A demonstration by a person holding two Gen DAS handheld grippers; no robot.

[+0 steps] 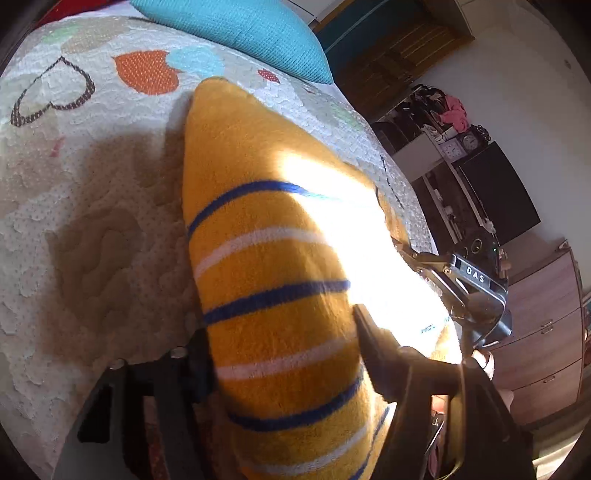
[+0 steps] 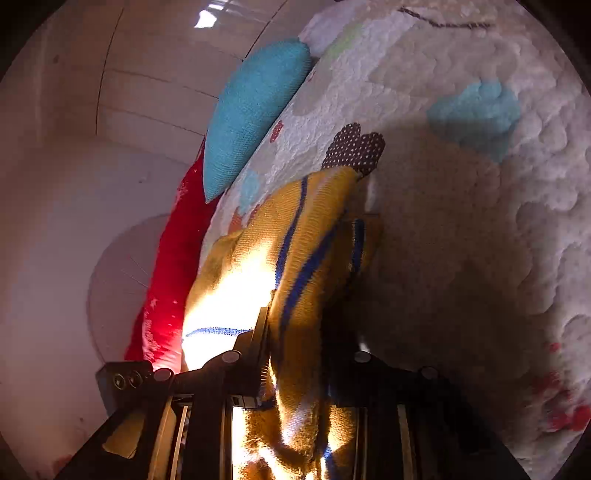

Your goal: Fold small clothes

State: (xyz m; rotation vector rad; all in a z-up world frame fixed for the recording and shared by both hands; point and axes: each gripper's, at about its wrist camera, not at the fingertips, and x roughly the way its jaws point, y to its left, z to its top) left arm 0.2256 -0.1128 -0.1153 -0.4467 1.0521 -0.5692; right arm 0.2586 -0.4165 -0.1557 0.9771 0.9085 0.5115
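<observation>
Pillow [image 1: 236, 33] beyond sweater [image 1: 273, 266], quilt [image 1: 92, 221] beneath

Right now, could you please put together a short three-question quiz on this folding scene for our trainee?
1. True or false: the yellow striped garment lies on a bare wooden table.
2. Which colour is the pillow at the far end of the quilt? A red, B turquoise, C black.
3. Fill in: the right gripper has its fingers closed on the ____.

Key: 1 false, it lies on the quilt; 2 B; 3 yellow striped garment.
</observation>
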